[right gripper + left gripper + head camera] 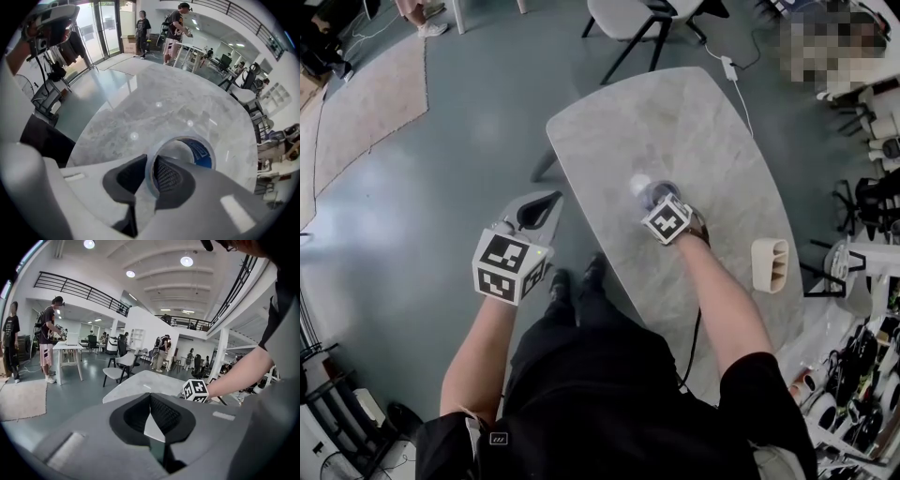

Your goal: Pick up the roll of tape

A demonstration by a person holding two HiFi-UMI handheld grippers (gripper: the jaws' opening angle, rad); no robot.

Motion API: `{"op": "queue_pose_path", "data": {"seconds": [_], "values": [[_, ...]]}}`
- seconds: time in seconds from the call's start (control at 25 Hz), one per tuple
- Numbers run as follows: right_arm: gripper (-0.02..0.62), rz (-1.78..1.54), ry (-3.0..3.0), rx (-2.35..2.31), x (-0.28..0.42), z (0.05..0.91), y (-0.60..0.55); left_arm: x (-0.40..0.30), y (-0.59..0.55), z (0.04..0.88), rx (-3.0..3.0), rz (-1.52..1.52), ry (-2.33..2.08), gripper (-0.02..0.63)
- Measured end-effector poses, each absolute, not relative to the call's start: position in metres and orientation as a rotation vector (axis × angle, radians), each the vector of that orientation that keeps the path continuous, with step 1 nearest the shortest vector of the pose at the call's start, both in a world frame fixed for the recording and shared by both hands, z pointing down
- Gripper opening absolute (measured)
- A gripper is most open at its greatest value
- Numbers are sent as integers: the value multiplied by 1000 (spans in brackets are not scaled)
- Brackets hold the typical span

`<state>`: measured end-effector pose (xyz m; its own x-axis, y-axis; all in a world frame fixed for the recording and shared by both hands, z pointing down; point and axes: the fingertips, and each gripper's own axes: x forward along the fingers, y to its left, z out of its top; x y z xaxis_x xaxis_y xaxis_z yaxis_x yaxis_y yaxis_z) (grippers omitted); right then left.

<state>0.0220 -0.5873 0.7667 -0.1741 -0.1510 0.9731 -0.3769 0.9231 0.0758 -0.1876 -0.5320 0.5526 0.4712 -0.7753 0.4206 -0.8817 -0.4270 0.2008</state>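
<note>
The roll of tape [200, 151], clear with a blue core, lies flat on the grey marble table [154, 112]. My right gripper [151, 165] points steeply down at it. One jaw sits inside the ring and the other outside, pinching the near wall. In the head view the tape roll [648, 191] peeks out just beyond the right gripper [662, 202] at mid-table. My left gripper [546, 202] hangs off the table's left edge over the floor, shut with nothing in it. In its own view the left gripper [150, 397] looks level across the room.
A white ribbed object [770, 265] stands near the table's right edge. A chair [630, 17] sits beyond the far end of the table [619, 122] and a rug [366, 103] lies at the far left. Cluttered gear lines the right side.
</note>
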Motion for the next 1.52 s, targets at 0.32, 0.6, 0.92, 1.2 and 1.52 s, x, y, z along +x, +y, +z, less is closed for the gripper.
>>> {"op": "queue_pose_path", "data": {"seconds": [0.32,0.6,0.92,1.2,1.52], "values": [[49,296,-1810,544,38,739,-554,-197,-504,524,2364,351,-1387,11],[49,281,-1892,737,44,676,-551,-198,-498,497,2449,324,-1327,11],[48,372,-2047,963,59,607,-531,-171,-489,476,2544,310,-1235,11],[48,451,-2191,1114,82,559,-517,-145,-492,455,2602,326,-1203,11],[48,491,-2395,1217,146,505,-492,-47,-487,443,2661,379,-1129,11]]}}
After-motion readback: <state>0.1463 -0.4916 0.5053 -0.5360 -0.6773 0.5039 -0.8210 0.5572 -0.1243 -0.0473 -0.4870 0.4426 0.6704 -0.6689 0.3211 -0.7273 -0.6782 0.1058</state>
